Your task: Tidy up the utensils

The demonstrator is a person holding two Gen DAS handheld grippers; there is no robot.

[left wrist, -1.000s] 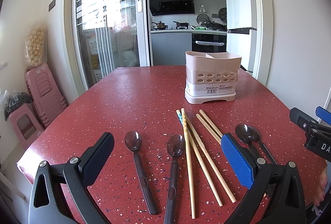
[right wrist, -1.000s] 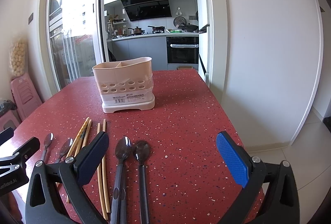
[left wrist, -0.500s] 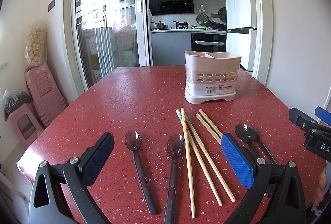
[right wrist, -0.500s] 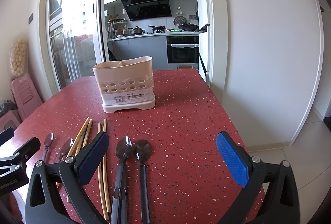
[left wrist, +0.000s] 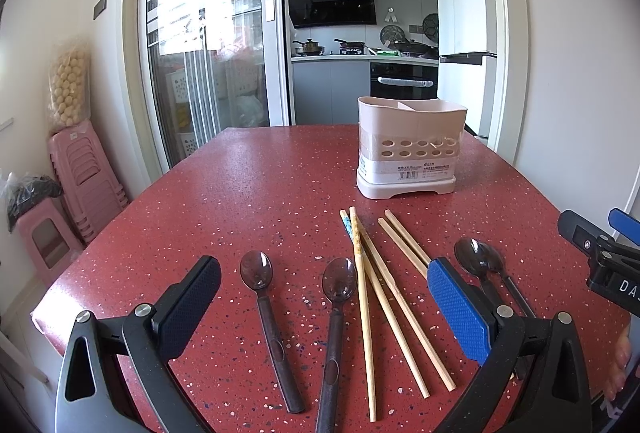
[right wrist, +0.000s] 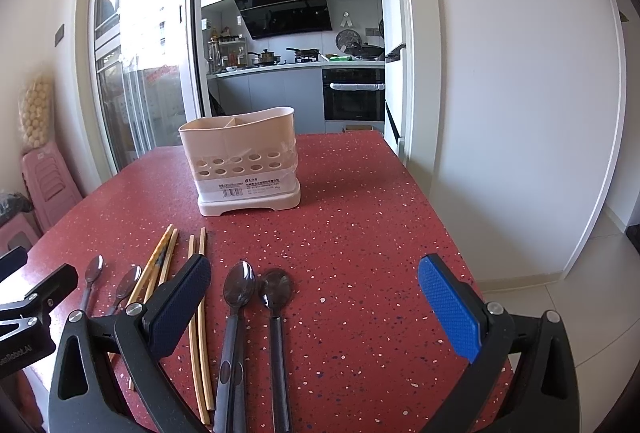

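We hold both grippers low over the near edge of the red speckled table (left wrist: 248,185), and neither grasps anything. The left gripper (left wrist: 324,293) is spread wide, with 2 dark spoons (left wrist: 338,285) lying on the table between its fingers, bowls pointing away from us. Just to their right lie the wooden chopsticks (left wrist: 384,281) — a loose fan of about 5, the blue finger pad (left wrist: 456,307) crossing in front of the rightmost ones. The right gripper (right wrist: 314,297) is likewise spread and empty; a second pair of spoons (right wrist: 256,289) lies side by side between its fingers, nearer the dark pad (right wrist: 178,307), handles toward us. The beige utensil holder (left wrist: 410,149) stands upright farther back on the table — well apart from both grippers, its 2 compartments divided by a partition.
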